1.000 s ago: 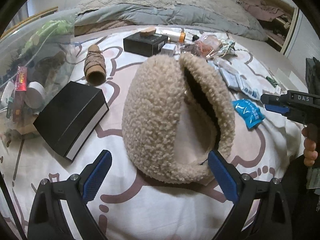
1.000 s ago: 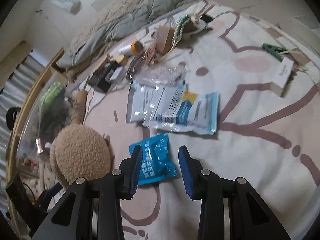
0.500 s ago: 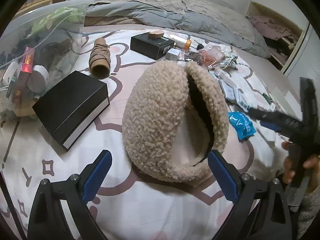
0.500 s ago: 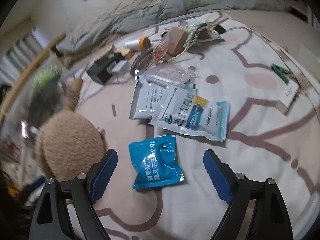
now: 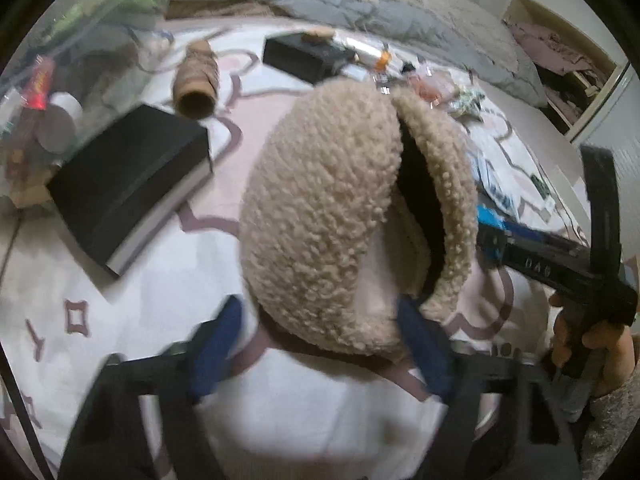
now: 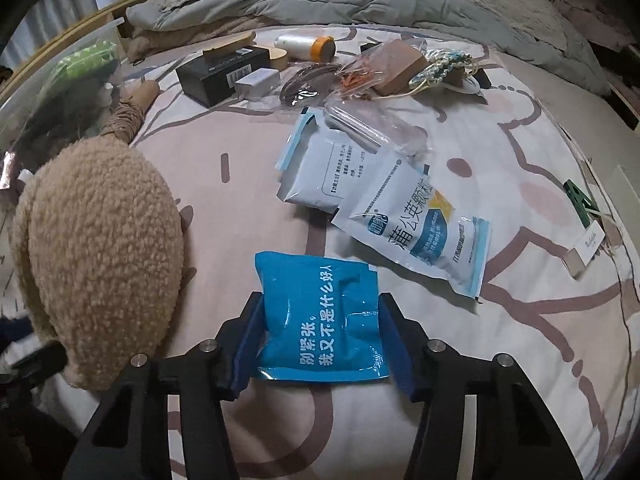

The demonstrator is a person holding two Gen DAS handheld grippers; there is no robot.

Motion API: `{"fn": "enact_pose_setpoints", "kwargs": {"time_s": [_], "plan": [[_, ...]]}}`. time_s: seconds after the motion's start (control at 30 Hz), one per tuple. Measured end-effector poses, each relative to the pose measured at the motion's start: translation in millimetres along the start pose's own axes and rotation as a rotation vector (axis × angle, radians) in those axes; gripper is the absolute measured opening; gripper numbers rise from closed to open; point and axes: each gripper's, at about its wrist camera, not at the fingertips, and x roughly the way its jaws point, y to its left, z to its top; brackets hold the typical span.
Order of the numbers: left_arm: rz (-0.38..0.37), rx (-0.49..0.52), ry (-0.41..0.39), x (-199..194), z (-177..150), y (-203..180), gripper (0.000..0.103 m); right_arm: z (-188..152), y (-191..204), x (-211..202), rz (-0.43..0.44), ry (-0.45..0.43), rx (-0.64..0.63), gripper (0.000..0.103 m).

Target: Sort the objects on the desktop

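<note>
A beige fleece pouch (image 5: 340, 216) stands on the bed with its mouth open to the right; it also shows in the right wrist view (image 6: 100, 256). My left gripper (image 5: 320, 336) is open, its blue pads either side of the pouch's near base. A blue sachet (image 6: 320, 320) lies flat on the sheet. My right gripper (image 6: 324, 340) is open with its pads flanking the sachet's two sides; it also shows at the right of the left wrist view (image 5: 552, 256), beside the pouch's mouth.
A black box (image 5: 128, 184) and a twine spool (image 5: 196, 80) lie left of the pouch. A clear bin (image 5: 52, 80) of items stands far left. White sachets (image 6: 416, 224), a small black box (image 6: 220, 72), a bottle (image 6: 308, 46) and bags lie beyond.
My right gripper opened wide, then moved forward and down so its pads now straddle the blue sachet. My left gripper moved closer to the pouch's base and its view is blurred.
</note>
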Motion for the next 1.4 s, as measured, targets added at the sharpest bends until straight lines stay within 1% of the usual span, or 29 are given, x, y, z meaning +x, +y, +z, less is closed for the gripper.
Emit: {"fn": "enact_pose_setpoints", "kwargs": {"time_s": [0.07,0.13,0.27,0.33,0.4,0.43,0.67,0.73,0.8,0.87,0.93,1.0,1.07,1.27,1.4], "plan": [[0.002,0.004,0.016,3,-1,-1,0.069,1,1,0,0.01,-0.002,0.004,0.056],[0.007,0.004,0.012,2,-1,-2,0.068,1,3,-1,0.024,-0.004,0.003,0.055],[0.006,-0.035,0.014,3,2,4,0.068,1,6,-3,0.057,-0.013,0.004,0.055],[-0.019,-0.077,0.028,7,4,9,0.068,1,8,-3,0.059,-0.015,0.005,0.055],[-0.066,-0.139,0.059,14,4,15,0.068,1,9,-4,0.069,-0.015,0.007,0.055],[-0.074,-0.161,0.065,16,4,17,0.068,1,9,-4,0.075,-0.019,0.011,0.055],[-0.084,-0.242,0.038,14,0,23,0.068,2,1,-3,0.093,-0.041,0.056,0.055],[-0.078,-0.278,0.021,13,-1,27,0.06,3,1,-3,0.093,-0.044,0.055,0.055],[-0.068,-0.307,0.006,11,0,33,0.054,3,4,-3,0.088,-0.049,0.045,0.055],[-0.07,-0.341,-0.009,9,1,39,0.051,3,7,-3,0.083,-0.051,0.031,0.055],[-0.075,-0.368,-0.02,7,2,46,0.042,3,8,-2,0.082,-0.045,0.026,0.055],[-0.08,-0.378,-0.024,7,3,48,0.04,3,6,-1,0.074,-0.043,0.032,0.055],[-0.082,-0.381,-0.034,6,3,49,0.037,3,5,-2,0.085,-0.047,0.043,0.055],[-0.074,-0.365,-0.123,-12,8,49,0.031,3,3,-6,0.088,-0.064,0.05,0.055],[-0.066,-0.332,-0.176,-22,11,45,0.028,4,1,-8,0.079,-0.078,0.061,0.055]]}}
